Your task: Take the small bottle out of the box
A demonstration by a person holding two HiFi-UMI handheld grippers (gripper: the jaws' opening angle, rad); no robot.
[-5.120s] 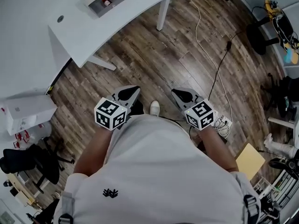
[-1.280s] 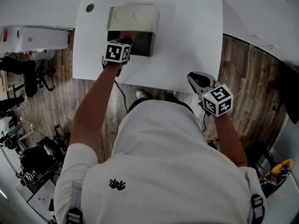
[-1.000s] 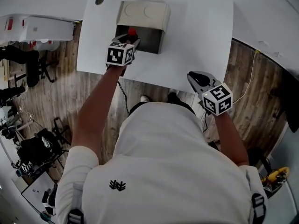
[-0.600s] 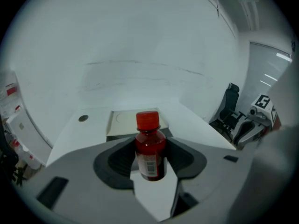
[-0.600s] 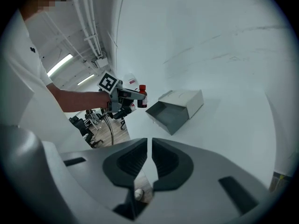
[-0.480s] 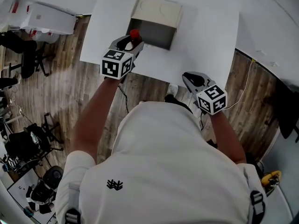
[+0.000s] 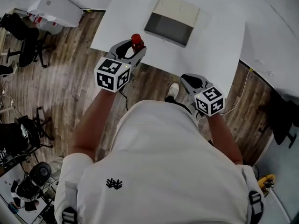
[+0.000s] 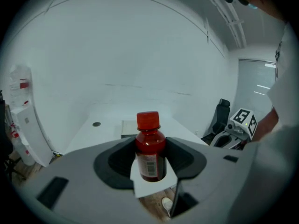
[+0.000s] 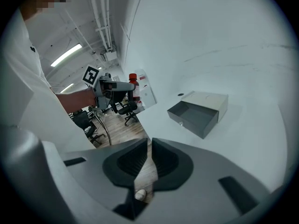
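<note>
1. The left gripper (image 7: 131, 54) has its jaws spread wide and clamped on the small bottle (image 7: 136, 42). In the left gripper view the pads press on both sides of the bottle's body, and the red cap pokes up past the tips.
2. So the bottle's out of the box (image 7: 174, 17). It's up in the air over the near edge of the white table (image 7: 215, 50), at roughly 7 o'clock from the box in the head view and clearly apart from it.
3. The box sits at about 12 o'clock in the head view, with its grey drawer part open toward the person.
4. The right gripper (image 7: 186, 78) has its jaws pretty much together with just a sliver between them, and it's gripping nothing. It hangs off the table's edge over the wood floor (image 7: 74, 78), around 4 o'clock from the bottle.
5. In the right gripper view the bottle stands upright in the left gripper, at about 10 o'clock.
</note>
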